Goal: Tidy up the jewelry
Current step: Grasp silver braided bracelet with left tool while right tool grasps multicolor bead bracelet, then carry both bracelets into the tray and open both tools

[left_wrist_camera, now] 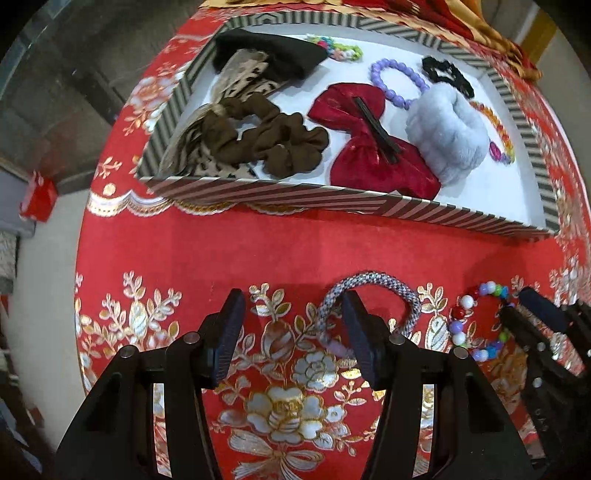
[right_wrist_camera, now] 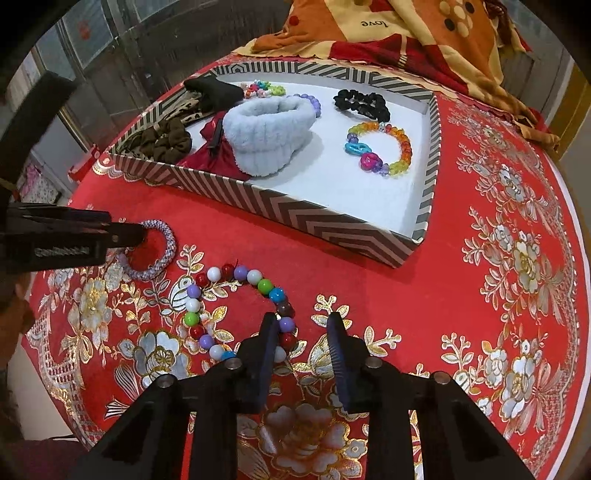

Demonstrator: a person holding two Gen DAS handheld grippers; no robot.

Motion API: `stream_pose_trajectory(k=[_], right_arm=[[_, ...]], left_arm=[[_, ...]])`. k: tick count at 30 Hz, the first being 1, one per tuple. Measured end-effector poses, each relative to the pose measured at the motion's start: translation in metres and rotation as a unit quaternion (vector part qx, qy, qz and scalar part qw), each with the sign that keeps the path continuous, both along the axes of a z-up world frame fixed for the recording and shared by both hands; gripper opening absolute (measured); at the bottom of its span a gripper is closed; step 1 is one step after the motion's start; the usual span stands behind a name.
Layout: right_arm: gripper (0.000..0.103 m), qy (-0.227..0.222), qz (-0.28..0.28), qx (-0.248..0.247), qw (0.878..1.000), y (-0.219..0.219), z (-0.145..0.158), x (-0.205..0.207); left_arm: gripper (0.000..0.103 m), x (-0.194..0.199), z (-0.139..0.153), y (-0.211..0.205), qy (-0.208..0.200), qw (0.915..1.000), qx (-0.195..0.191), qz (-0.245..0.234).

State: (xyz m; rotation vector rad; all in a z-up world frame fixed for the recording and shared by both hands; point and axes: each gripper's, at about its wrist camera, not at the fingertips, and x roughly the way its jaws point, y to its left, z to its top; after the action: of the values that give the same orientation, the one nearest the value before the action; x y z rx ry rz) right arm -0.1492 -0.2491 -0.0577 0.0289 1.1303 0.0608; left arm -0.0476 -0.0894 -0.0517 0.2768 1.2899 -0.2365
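A grey-white woven bracelet (left_wrist_camera: 373,284) lies on the red cloth; it also shows in the right wrist view (right_wrist_camera: 159,251). My left gripper (left_wrist_camera: 293,306) is open, its right finger inside the bracelet's loop. A multicoloured bead bracelet (right_wrist_camera: 236,306) lies beside it, also seen in the left wrist view (left_wrist_camera: 476,325). My right gripper (right_wrist_camera: 303,321) is open, its left finger inside the bead loop, beads between the fingers. The striped tray (left_wrist_camera: 332,199) holds scrunchies, a red bow and bracelets.
In the tray (right_wrist_camera: 332,218) lie a fluffy blue-grey band (right_wrist_camera: 269,133), a rainbow bracelet (right_wrist_camera: 384,147), a black scrunchie (right_wrist_camera: 362,103) and a brown scrunchie (right_wrist_camera: 166,140). A patterned blanket (right_wrist_camera: 406,29) lies behind. The table edge (right_wrist_camera: 55,354) drops off at left.
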Motion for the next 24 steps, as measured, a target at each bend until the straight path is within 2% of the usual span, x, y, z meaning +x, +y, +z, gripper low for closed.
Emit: stream_pose_trajectory(k=[2, 4, 5, 6, 7, 9, 12, 21, 24], right_arm=[[0.02, -0.003, 0.002, -0.006, 1.0, 0.0, 0.0, -0.001], [0.009, -0.004, 0.002, 0.0, 1.0, -0.001, 0.0, -0.001], [0.009, -0.003, 0.002, 0.009, 1.0, -0.002, 0.0, -0.002], [0.009, 0.0, 0.004, 0.022, 1.0, -0.002, 0.0, -0.001], [0.009, -0.001, 0.004, 0.031, 0.999, -0.003, 0.001, -0.001], [0.009, -0.007, 0.004, 0.051, 0.999, -0.004, 0.007, -0.002], [0.009, -0.022, 0.008, 0.076, 0.997, -0.005, 0.025, -0.005], [0.009, -0.067, 0.016, 0.077, 0.995, -0.016, 0.085, 0.0], [0.009, -0.08, 0.006, 0.079, 0.994, -0.026, 0.099, 0.007]], left_arm=[[0.052, 0.001, 0.0, -0.005, -0.007, 1.0, -0.003, -0.006], [0.031, 0.002, 0.0, -0.007, -0.003, 0.9997, -0.023, -0.011], [0.025, 0.002, 0.0, -0.007, 0.005, 0.9992, -0.039, -0.01], [0.012, 0.002, 0.001, -0.009, -0.005, 0.9987, -0.047, -0.018], [0.008, 0.002, 0.001, -0.011, -0.011, 0.9986, -0.046, -0.022], [0.006, 0.004, 0.001, -0.013, -0.009, 0.9984, -0.051, -0.024], [0.006, 0.007, 0.007, -0.01, 0.017, 0.9965, -0.079, -0.02], [0.006, 0.017, 0.058, 0.0, -0.014, 0.9929, -0.112, -0.037], [0.006, 0.026, 0.076, 0.0, -0.022, 0.9928, -0.111, -0.038]])
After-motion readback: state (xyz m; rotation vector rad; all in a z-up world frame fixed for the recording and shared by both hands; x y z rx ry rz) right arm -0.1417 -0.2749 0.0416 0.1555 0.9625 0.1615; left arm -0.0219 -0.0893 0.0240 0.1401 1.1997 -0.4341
